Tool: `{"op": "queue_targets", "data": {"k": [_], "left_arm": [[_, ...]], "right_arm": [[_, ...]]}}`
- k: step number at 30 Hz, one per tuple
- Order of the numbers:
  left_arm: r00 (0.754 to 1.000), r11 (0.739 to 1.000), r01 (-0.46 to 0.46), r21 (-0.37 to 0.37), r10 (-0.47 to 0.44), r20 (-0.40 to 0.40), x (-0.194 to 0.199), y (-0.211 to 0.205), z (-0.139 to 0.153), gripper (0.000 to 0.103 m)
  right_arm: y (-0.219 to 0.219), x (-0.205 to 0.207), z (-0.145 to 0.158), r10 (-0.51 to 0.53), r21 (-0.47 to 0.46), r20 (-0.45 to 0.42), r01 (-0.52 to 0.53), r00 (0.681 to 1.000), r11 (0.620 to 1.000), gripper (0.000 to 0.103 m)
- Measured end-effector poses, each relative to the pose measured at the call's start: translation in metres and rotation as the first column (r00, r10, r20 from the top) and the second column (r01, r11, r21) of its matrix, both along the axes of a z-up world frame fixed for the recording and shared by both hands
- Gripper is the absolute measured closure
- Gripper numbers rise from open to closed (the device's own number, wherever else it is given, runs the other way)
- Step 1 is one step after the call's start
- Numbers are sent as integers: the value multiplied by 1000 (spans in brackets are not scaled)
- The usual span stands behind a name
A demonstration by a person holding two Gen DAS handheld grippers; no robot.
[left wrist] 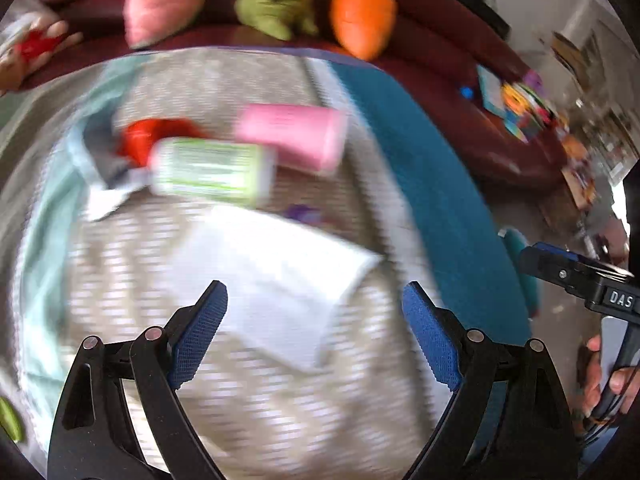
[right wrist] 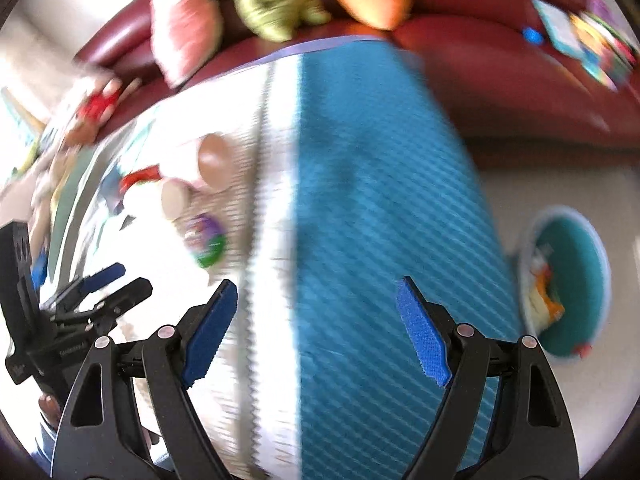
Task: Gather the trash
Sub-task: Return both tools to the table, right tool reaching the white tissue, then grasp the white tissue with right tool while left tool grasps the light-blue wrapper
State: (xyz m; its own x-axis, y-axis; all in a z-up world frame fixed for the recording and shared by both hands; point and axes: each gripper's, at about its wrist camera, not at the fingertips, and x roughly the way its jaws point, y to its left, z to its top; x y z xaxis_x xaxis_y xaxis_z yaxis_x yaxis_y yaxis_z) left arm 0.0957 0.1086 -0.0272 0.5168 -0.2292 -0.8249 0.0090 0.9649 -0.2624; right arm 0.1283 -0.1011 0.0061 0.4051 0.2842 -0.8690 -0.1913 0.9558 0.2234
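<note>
Both views are motion-blurred. The left hand-held gripper (left wrist: 314,332) has its blue-padded jaws spread wide, nothing between them, above a crumpled white paper sheet (left wrist: 276,276). The sheet lies on a grey-and-white patterned mat (left wrist: 248,76) that borders a teal ribbed mat (right wrist: 384,208).

Beyond the sheet lie a green-and-white cylindrical can (left wrist: 212,172) on its side, a pink cylindrical can (left wrist: 292,136) just behind it, and a red crumpled wrapper (left wrist: 148,136) at the green can's far end. A small round purple-and-green lid (right wrist: 206,242) rests near the cans.

The right hand-held gripper (right wrist: 316,332) is likewise spread and empty, over the seam between the two mats.

A round teal basket (right wrist: 576,280) holding colourful scraps stands on the floor, right of the teal mat. A dark red leather sofa (left wrist: 460,92) with plush toys lies beyond.
</note>
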Motion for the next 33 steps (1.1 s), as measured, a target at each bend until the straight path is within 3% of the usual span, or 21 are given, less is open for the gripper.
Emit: {"op": "queue_targets", "data": {"k": [6, 13, 20, 27, 33], "left_arm": [[991, 991, -132, 5, 132, -16, -14, 77, -10, 13], [968, 968, -249, -15, 249, -29, -22, 139, -19, 13], [954, 955, -296, -28, 294, -55, -16, 161, -29, 13], [952, 953, -301, -30, 298, -72, -6, 166, -40, 13], [947, 948, -315, -37, 311, -85, -2, 174, -46, 13]], "right_arm": [[100, 18, -8, 230, -52, -17, -231, 973, 972, 25], [183, 27, -32, 436, -100, -65, -441, 898, 892, 25], [220, 36, -56, 519, -128, -99, -528, 849, 840, 25], [239, 39, -83, 544, -101, -162, -562, 823, 821, 23], [242, 28, -87, 570, -150, -99, -578, 816, 802, 22]]}}
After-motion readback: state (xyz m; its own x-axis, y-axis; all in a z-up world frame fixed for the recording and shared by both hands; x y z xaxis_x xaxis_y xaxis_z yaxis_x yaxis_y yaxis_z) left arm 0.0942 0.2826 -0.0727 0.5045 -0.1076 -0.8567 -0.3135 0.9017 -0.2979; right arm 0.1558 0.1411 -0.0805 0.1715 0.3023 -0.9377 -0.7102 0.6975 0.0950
